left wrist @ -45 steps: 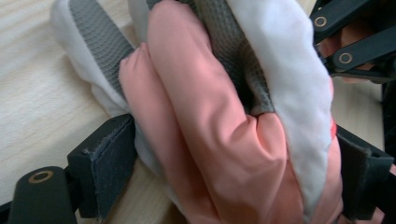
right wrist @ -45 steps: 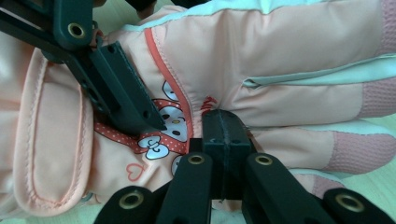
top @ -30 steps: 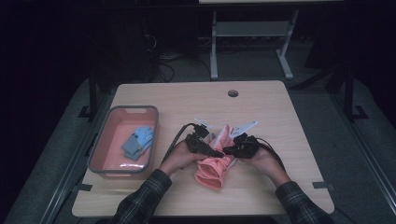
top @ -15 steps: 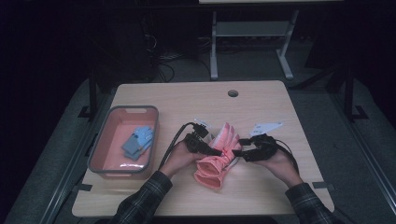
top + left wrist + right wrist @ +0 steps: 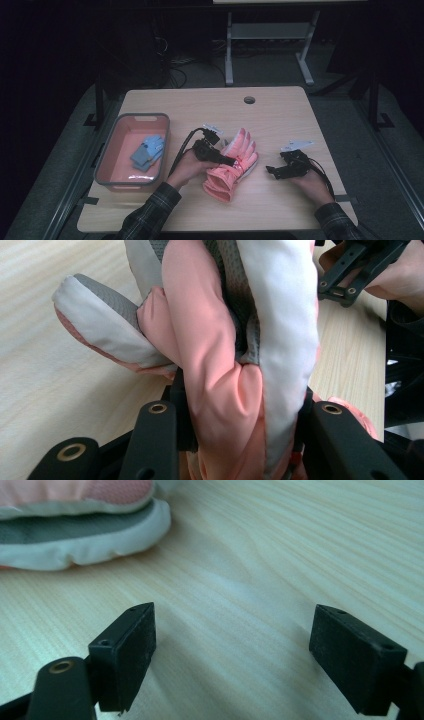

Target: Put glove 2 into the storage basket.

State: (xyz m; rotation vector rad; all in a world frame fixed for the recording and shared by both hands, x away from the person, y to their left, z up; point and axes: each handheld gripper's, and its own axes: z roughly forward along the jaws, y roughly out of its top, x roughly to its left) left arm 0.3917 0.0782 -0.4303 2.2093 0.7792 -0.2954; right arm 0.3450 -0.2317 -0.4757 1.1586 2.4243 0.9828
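Here, a padded pink ski glove (image 5: 232,167) with grey and white panels is found near the middle of the wooden table (image 5: 280,120), its fingers pointing away from the person and its cuff toward the near edge. It is clamped across its middle by the left gripper (image 5: 226,160), whose black jaws are seen in the left gripper view pressed into the bunched pink and white fabric (image 5: 240,365). To the right, apart from the glove, the right gripper (image 5: 272,171) is held low over bare wood; its jaws have just been opening and stand wide with nothing between them, the glove's fingertips (image 5: 85,535) lying off at the upper left of the right gripper view. At the table's left a pink bin with a grey rim (image 5: 100,165) is set, and a folded blue glove (image 5: 148,150) lies inside it. The step in hand is judged to be the carrying of the pink glove to that bin, one-handed now that the right gripper is free. The next move would call for a lift high enough to clear the rim, with the grip kept firm on the slippery padding until the glove is over the bin.
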